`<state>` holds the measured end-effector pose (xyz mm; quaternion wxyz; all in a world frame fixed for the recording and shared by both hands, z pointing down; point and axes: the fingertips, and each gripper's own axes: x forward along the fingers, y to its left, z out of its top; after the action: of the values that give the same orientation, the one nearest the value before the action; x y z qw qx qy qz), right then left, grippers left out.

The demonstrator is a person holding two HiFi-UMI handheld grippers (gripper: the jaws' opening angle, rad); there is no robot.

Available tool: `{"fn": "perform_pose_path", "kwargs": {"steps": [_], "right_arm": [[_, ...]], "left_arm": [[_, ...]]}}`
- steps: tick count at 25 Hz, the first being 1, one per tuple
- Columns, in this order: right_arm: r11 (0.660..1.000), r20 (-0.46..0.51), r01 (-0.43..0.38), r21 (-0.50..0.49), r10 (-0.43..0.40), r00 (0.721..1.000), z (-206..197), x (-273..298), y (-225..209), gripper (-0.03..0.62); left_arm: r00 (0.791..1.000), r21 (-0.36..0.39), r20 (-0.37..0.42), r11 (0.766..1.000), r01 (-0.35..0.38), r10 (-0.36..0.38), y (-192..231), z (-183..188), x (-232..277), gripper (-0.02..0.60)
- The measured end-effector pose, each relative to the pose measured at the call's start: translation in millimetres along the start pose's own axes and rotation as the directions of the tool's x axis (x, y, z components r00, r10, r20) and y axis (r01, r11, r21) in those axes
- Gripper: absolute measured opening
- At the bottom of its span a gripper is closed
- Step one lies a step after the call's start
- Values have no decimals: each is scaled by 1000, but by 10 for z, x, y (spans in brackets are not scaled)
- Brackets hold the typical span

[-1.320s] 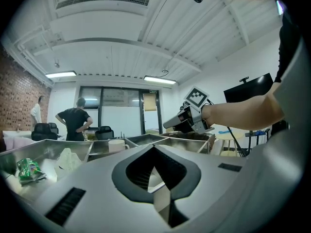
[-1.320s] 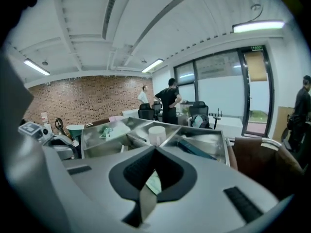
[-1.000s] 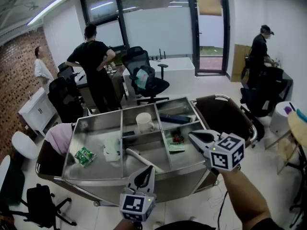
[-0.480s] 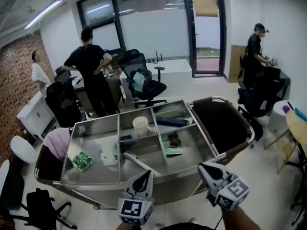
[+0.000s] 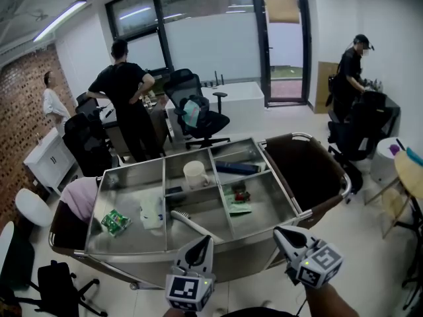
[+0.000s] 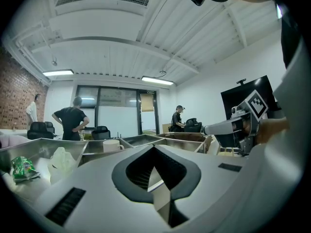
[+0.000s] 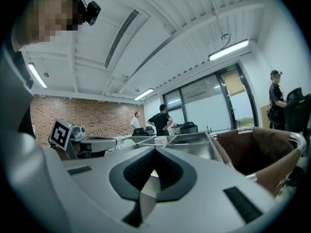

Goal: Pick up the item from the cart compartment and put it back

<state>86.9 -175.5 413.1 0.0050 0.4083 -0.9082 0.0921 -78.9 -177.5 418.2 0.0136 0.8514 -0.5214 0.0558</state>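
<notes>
Head view: the steel cart stands just ahead, and every item lies in its compartments. The left compartment has a green packet and a crumpled white bag. The middle column has a white mug at the cart's far side and a white-handled brush at its near side. The right column has a dark flat box at the far side, and nearer, a green card with a small red thing. The left gripper hovers at the cart's near edge. The right gripper hangs just off the cart's near right corner, outside the compartments.

Left gripper view: the left gripper has its jaws pressed together with nothing between them. Beyond lie the cart's rim, the mug, the white bag and the green packet. The right gripper shows to the cart's right.

Right gripper view: the right gripper is closed tight and empty. It looks level along the cart's top, with the brown bag on the cart's end to the right and the left gripper to the left.
</notes>
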Motion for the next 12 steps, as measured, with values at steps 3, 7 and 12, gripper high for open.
{"fn": "perform_pose_path", "kwargs": {"steps": [3,7,12], "right_arm": [[999,-15,-5,41,5,1000,-70,13,-25,8],[1000,-19,-1,5,1,1000,-38,21,-23,8],[1000,-22,2,-4,-2,1000,-39,22,1,8]], "left_arm": [[1000,0,-7,1000,3,-3,-32,-15,-11,0],[1000,1,-4,1000,2,-2,-29,-16,-20,0],[1000,-1,-9,1000,2,-2,-40,-10,-38,0]]}}
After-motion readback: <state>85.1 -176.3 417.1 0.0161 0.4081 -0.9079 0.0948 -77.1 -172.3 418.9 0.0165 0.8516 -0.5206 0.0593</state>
